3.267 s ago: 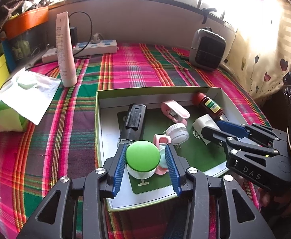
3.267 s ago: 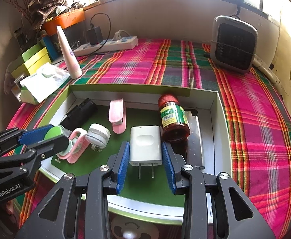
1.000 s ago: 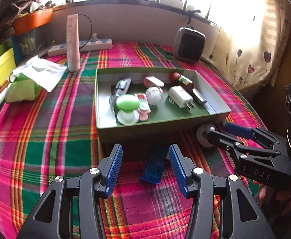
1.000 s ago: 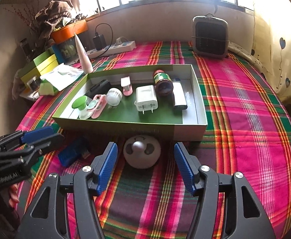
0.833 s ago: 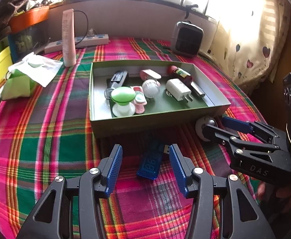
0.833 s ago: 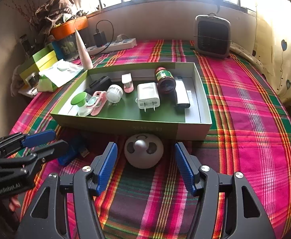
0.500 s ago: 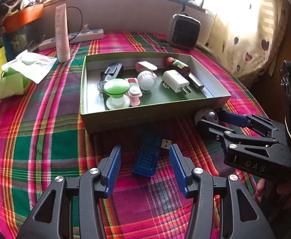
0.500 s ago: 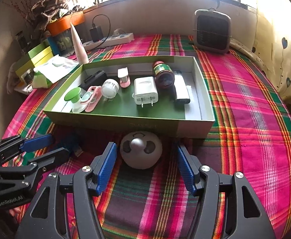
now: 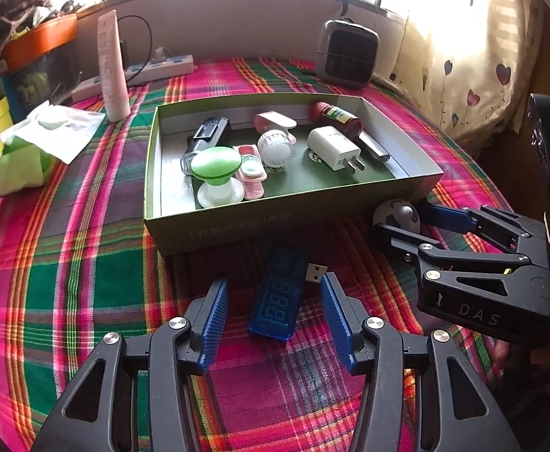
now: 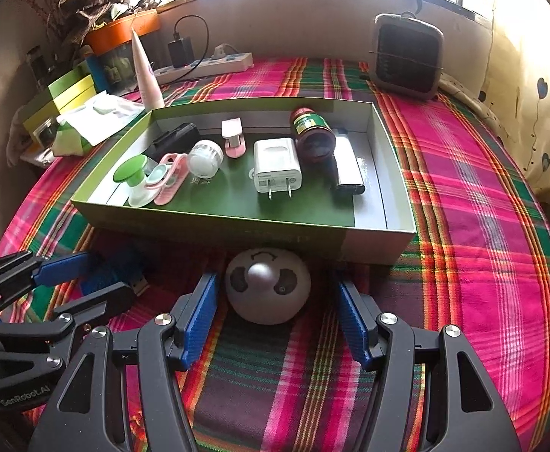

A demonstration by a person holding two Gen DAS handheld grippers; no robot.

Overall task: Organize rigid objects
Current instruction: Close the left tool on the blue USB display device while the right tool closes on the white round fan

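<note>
Left wrist view: the left gripper [image 9: 273, 314] stands open astride the blue USB tester [image 9: 280, 301], pads clear of it, just in front of the green box [image 9: 275, 226]. Beside it, the right gripper [image 10: 275, 318] gapes around the round white panda gadget [image 10: 267, 286], also against the box's near wall. Both look poised to pick: next, close, lift, carry over the wall.

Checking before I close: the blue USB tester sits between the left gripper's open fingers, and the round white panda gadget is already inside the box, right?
Not quite. The panda gadget lies on the cloth outside the box, between the open right gripper, as the right wrist view shows. The USB tester sits in the open left gripper.
</note>
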